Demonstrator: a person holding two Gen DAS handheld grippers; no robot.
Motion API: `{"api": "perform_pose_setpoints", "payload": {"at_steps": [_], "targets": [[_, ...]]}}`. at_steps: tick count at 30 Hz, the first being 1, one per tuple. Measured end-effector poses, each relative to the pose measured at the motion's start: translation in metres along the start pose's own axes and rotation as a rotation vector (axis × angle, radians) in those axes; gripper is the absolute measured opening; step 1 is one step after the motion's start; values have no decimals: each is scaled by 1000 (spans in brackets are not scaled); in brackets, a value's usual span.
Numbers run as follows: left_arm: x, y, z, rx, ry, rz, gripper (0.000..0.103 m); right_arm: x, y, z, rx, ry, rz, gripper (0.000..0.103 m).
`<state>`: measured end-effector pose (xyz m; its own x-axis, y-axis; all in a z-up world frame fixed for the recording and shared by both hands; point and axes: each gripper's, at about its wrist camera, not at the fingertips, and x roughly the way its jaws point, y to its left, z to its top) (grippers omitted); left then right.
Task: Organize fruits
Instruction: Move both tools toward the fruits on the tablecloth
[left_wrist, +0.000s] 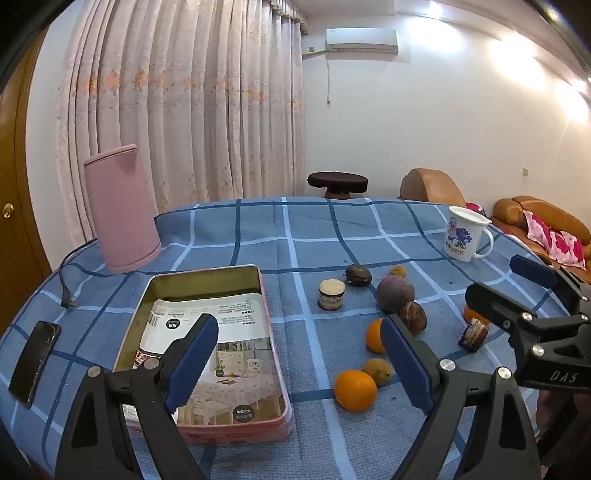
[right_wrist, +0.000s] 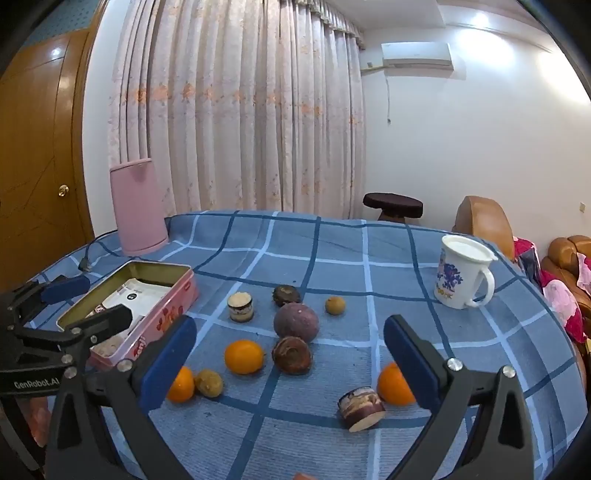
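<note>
Several fruits lie on the blue checked tablecloth (right_wrist: 332, 240): three oranges (right_wrist: 244, 356) (right_wrist: 181, 384) (right_wrist: 395, 384), a large purple fruit (right_wrist: 296, 321), brown fruits (right_wrist: 291, 355) and small yellowish ones (right_wrist: 209, 383). A pink open tin box (left_wrist: 207, 347) with a printed sheet inside stands at the left. My left gripper (left_wrist: 299, 365) is open and empty, above the table between the tin and an orange (left_wrist: 355, 390). My right gripper (right_wrist: 290, 365) is open and empty over the fruits; it also shows in the left wrist view (left_wrist: 517, 280).
Two short cut cylinders (right_wrist: 241, 307) (right_wrist: 361, 408) lie among the fruits. A white mug (right_wrist: 461, 277) stands at the back right, a pink kettle (right_wrist: 138, 208) with a cable at the back left, a phone (left_wrist: 35, 362) at the left edge. Sofa and stool lie beyond.
</note>
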<state>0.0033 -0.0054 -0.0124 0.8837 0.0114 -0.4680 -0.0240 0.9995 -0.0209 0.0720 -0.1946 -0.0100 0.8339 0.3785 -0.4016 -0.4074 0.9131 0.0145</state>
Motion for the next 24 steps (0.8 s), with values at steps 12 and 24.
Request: {"api": "perform_pose_setpoints", "payload": {"at_steps": [12, 24], "targets": [[-1, -7, -1, 17, 9, 7, 91, -1, -1, -1, 6, 0, -7, 103], [-1, -8, -2, 19, 16, 4, 91, 0, -2, -3, 5, 2, -8, 103]]}}
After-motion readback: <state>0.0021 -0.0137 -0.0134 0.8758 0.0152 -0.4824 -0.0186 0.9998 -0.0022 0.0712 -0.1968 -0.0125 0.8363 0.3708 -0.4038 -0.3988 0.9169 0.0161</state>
